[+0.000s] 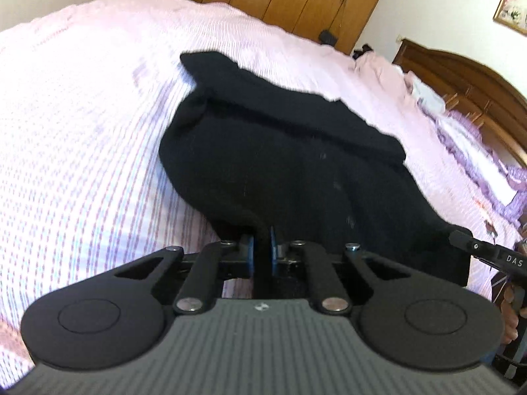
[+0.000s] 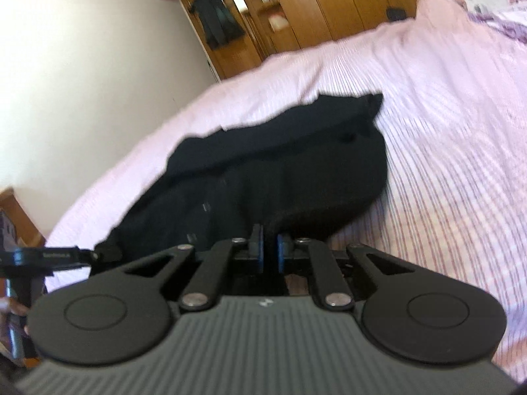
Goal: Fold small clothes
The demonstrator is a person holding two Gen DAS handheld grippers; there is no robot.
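Both grippers are pinched onto the near hem of a black garment [image 1: 280, 151] that lies across the pink striped bedspread [image 1: 82, 125], its far part still resting on the bed while the near edge is raised into the air. The left gripper [image 1: 262, 250] has its jaws drawn almost together with a ridge of the black cloth caught between the blue pads [image 1: 249, 250]; the right gripper [image 2: 270, 250] is closed just as narrowly on the cloth at the other near corner, its own pads [image 2: 260, 251] squeezing a fold. In the left wrist view the other tool [image 1: 477, 250] shows at the right-hand edge of the garment, which suggests the two grips are spread across the hem. The step in hand appears to be carrying this hem over to make a fold, and doing it well likely means keeping both hands level with each other and the hem taut between them, so the cloth does not sag in the middle. The far edge looks bunched and uneven, so the hem is best laid down slowly, square to the far edge. Both grips should hold firm until the cloth rests flat on the bed.
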